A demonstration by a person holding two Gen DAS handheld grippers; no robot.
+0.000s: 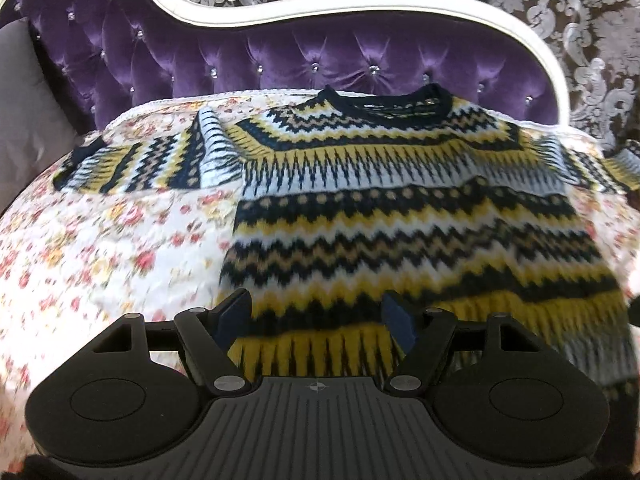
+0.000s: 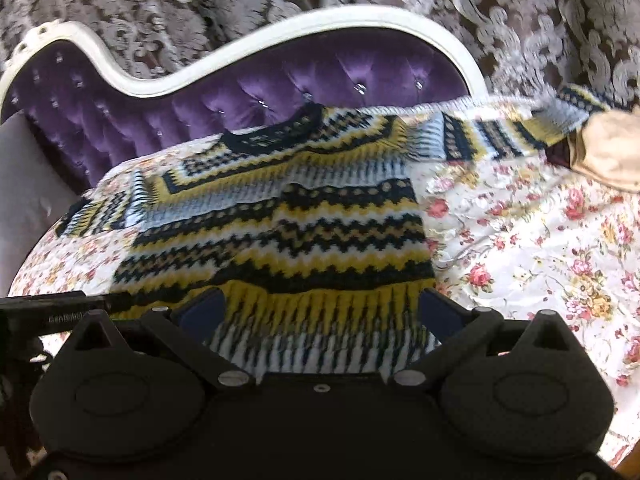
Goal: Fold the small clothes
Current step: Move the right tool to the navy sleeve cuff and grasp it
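We are by a bed with a flowery bedspread (image 1: 100,248), a puffy purple headboard (image 1: 312,56) with a white rim, and a wall with big swirly shapes behind it. A small knitted sweater (image 1: 400,216) with yellow, black and white zigzags lies flat on the bedspread, its neck toward the headboard and its sleeves spread out to each side. Its bottom edge is the part nearest to us. Our left gripper (image 1: 316,320) hangs over the left part of that bottom edge, and its jaws are spread apart with nothing pinched between them. Our right gripper (image 2: 320,312) hangs over the right part of the same edge, and its jaws are wide apart too, holding nothing. We think we are about to grab the bottom edge with both grippers, so the folding has not started yet. Things could go wrong from here. If we pinch too deep, we might catch the bedspread as well, and it would lift up with the sweater. If one gripper grabs and the other misses, the fold would come out crooked. The far sleeve lies close to a tan thing (image 2: 612,152) at the bed's edge and could catch on it.
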